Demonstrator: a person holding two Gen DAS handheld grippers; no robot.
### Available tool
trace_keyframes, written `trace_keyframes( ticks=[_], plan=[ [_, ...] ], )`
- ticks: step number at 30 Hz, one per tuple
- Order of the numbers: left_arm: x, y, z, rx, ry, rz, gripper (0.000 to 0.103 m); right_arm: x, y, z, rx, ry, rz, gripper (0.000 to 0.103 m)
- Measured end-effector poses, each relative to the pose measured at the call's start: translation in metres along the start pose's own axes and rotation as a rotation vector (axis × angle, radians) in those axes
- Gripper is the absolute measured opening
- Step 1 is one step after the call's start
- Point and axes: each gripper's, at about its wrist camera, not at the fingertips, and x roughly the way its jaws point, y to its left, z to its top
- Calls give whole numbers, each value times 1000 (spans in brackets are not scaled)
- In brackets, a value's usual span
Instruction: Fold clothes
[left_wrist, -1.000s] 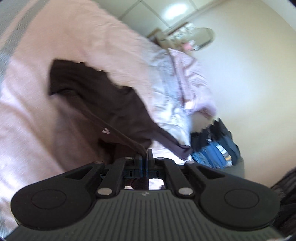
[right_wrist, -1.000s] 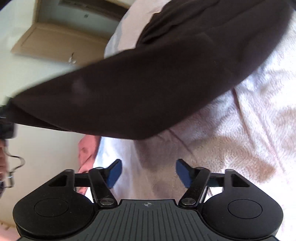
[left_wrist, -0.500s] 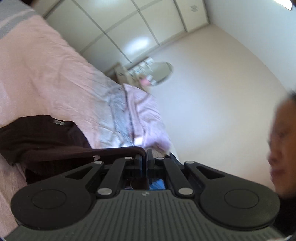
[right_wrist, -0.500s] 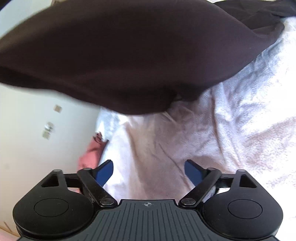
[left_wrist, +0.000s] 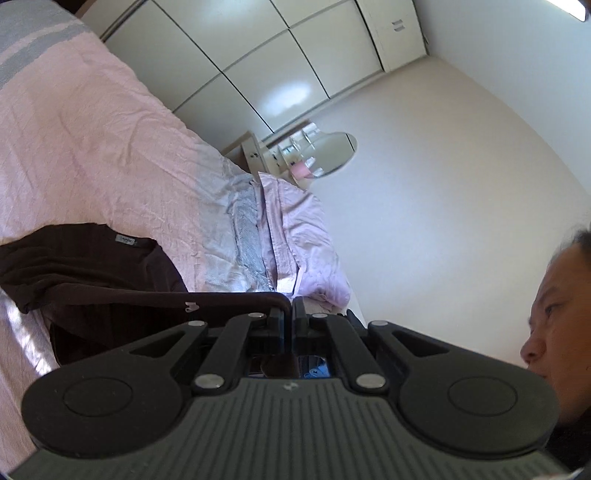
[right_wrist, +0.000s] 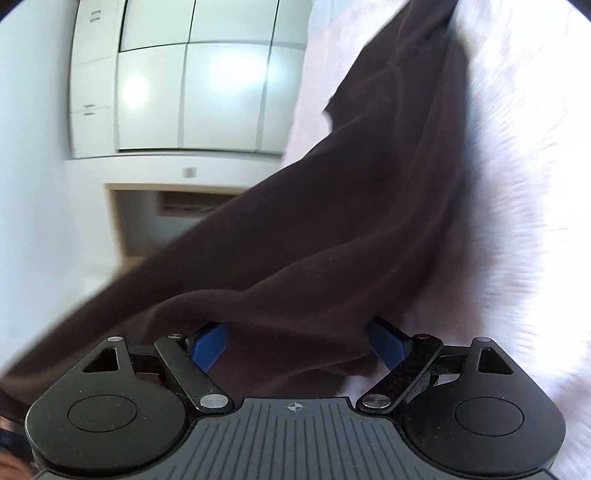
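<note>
Pink quilted bedspread (left_wrist: 110, 140): soft, limp dark-brown knit garment (left_wrist: 92, 266) stretched from its near edge, hem pinched in closed left gripper (left_wrist: 288, 317); right gripper (right_wrist: 295, 343) wide open, empty, fabric draped between; best gripped at hem.

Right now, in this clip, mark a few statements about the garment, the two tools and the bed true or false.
1. The left tool is shut on the dark brown garment. True.
2. The right tool is clamped shut. False: its blue pads stand wide apart, cloth draped between them.
3. The bedspread is green. False: it is pink.
4. A label shows at the garment's neckline. True.
</note>
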Motion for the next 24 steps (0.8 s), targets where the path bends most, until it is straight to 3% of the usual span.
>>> trace_keyframes(
  ticks=[1,2,5,8,12,15,17,19,20,21,24],
  plan=[
    [-2,0,-2,-1,-3,2,0,4,-1,4,16,24,36,52],
    [-5,3,-4,-6,-3,14,0,0,5,10,12,36,35,6],
    [-19,17,-11,-39,2,58,0,-37,31,31,8,32,31,0],
    [-33,33,-23,-102,41,77,0,-109,80,59,-59,-11,-66,0],
    [-41,55,-41,-203,42,106,0,-177,166,77,-409,41,-405,0],
    [-31,59,-36,-232,16,97,0,-182,186,60,-580,137,-552,1],
    [-14,52,-24,-215,20,83,0,-176,173,28,-643,218,-589,8],
    [6,44,-10,-199,29,67,0,-155,165,-10,-683,262,-594,43],
    [19,41,-2,-199,42,60,0,-146,161,-29,-700,277,-585,80],
    [33,38,6,-199,57,54,0,-135,157,-49,-716,290,-572,88],
    [76,24,29,-130,142,47,0,-79,148,-105,-763,306,-524,88]
  ],
)
